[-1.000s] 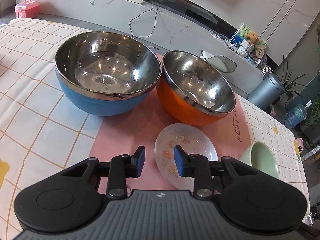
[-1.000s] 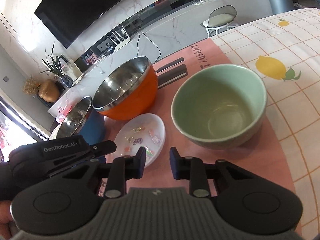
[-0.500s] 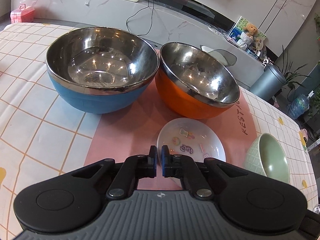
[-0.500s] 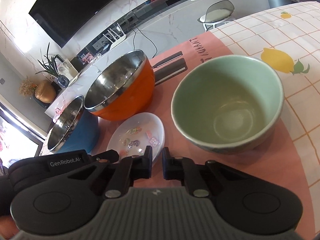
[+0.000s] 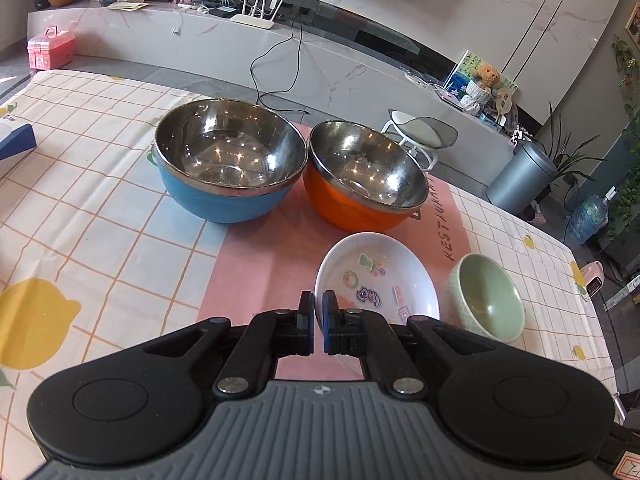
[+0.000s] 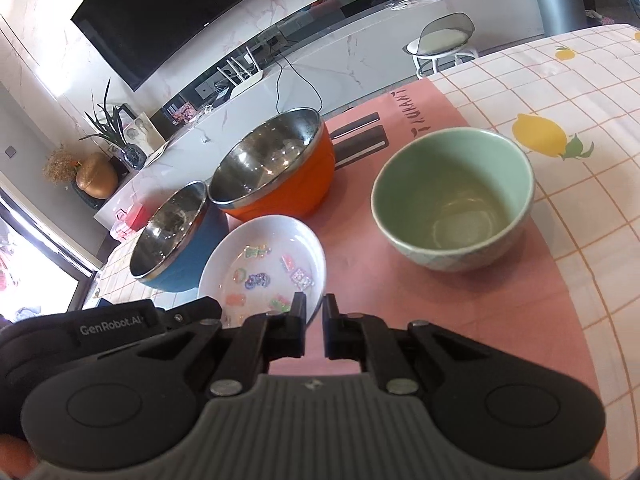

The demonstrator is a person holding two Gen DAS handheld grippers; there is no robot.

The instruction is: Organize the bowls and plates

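Note:
A blue steel-lined bowl and an orange steel-lined bowl stand side by side at the back of a pink mat. A small white dish with cartoon prints sits in front of the orange bowl, a green ceramic bowl to its right. My left gripper is shut and empty, raised at the dish's near left rim. My right gripper is shut and empty, near the dish, with the green bowl ahead to the right. The orange bowl and blue bowl also show there.
The table carries a checked lemon-print cloth. A blue and white box lies at the far left edge. The left gripper body sits close to the right gripper's left. Beyond the table are a stool and a grey bin.
Both grippers have closed from open to shut. Both have pulled back and up from the dishes, so more of the table shows.

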